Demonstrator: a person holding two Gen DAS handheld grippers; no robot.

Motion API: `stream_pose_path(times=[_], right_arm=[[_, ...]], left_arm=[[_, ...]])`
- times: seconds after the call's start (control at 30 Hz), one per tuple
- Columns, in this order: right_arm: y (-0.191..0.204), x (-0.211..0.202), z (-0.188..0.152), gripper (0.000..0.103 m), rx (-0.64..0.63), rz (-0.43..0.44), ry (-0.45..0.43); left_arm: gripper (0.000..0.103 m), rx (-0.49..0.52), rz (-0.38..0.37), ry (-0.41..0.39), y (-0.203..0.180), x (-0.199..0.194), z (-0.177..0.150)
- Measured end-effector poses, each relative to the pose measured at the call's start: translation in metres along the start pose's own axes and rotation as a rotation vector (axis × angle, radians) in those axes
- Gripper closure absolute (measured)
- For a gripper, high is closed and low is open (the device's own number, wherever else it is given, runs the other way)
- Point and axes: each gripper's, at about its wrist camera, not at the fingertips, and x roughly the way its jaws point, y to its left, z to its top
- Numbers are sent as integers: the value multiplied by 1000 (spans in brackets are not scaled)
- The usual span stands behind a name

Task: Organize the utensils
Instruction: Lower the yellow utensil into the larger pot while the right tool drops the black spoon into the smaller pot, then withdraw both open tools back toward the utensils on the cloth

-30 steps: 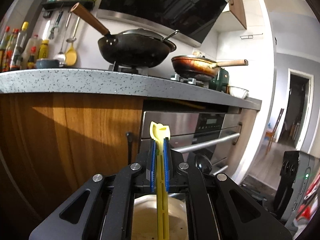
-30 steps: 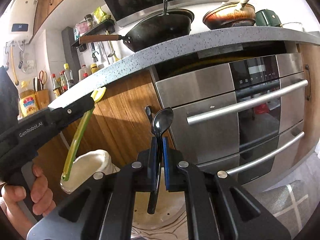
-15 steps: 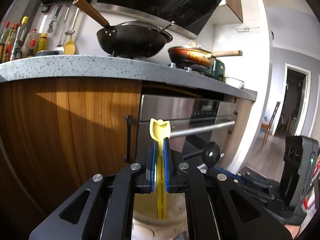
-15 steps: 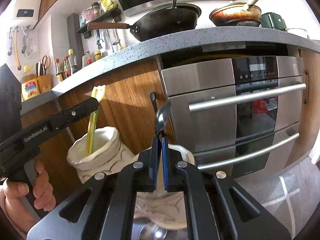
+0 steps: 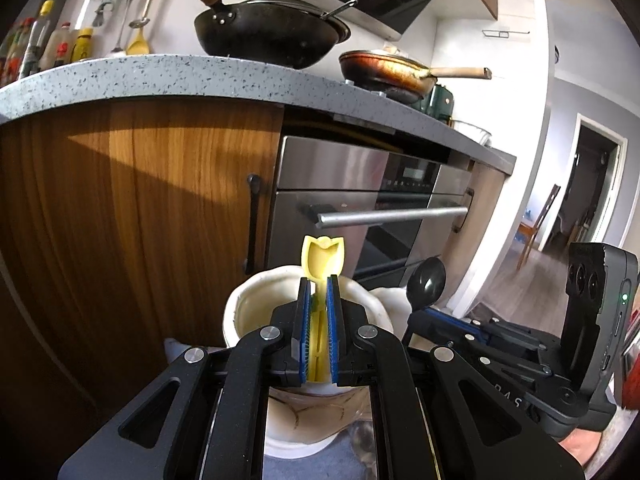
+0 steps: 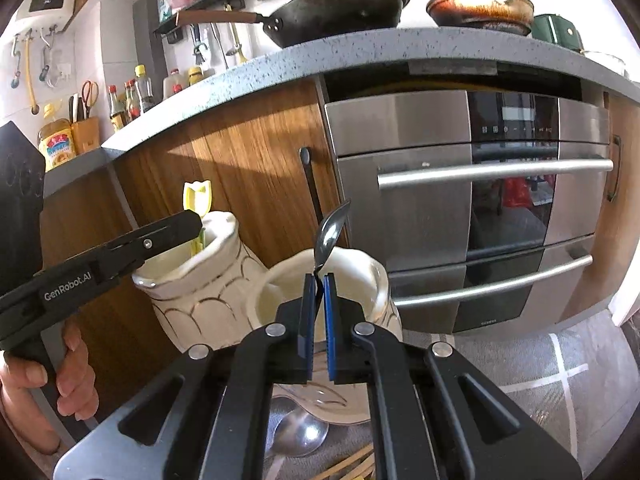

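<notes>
My left gripper (image 5: 319, 280) is shut on a yellow plastic utensil (image 5: 322, 261), whose scalloped head sticks up past the pads while its handle hangs into a cream ceramic jar (image 5: 248, 312). In the right wrist view that same left gripper (image 6: 192, 222) holds the yellow utensil (image 6: 197, 197) over the left jar (image 6: 208, 300). My right gripper (image 6: 319, 277) is shut on a metal spoon (image 6: 332, 232), bowl up, above the mouth of a second cream jar (image 6: 360, 272). The spoon (image 5: 426, 282) also shows at the right of the left wrist view.
Both jars stand on a grey mat (image 6: 540, 360) before a wooden cabinet (image 6: 256, 168) and a steel oven (image 6: 480, 184). A loose spoon (image 6: 300, 432) and wooden sticks (image 6: 352, 468) lie on the mat. A hand (image 6: 60, 384) grips the left tool. A wok (image 5: 272, 36) and a frying pan (image 5: 388, 74) sit on the counter.
Both grippers have tipped downward, bringing the jars into view beneath them. The yellow utensil has sunk into the left jar. The spoon has turned edge-on above the right jar.
</notes>
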Motion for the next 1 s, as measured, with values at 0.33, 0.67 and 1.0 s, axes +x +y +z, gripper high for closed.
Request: stream_pose_path(times=[0.33,0.67,1.0], right_arm=[[2,0,3,87,13,15,-14],[6,-16,12,65,10,-2,-28],[-16,-81,11,15,40,-108,-3]], left_arm=[[87,-19,18,-4,6,-3,1],[62,-42,19,-34,16,-19,9],[14,5,25,5,2,-59,-3]])
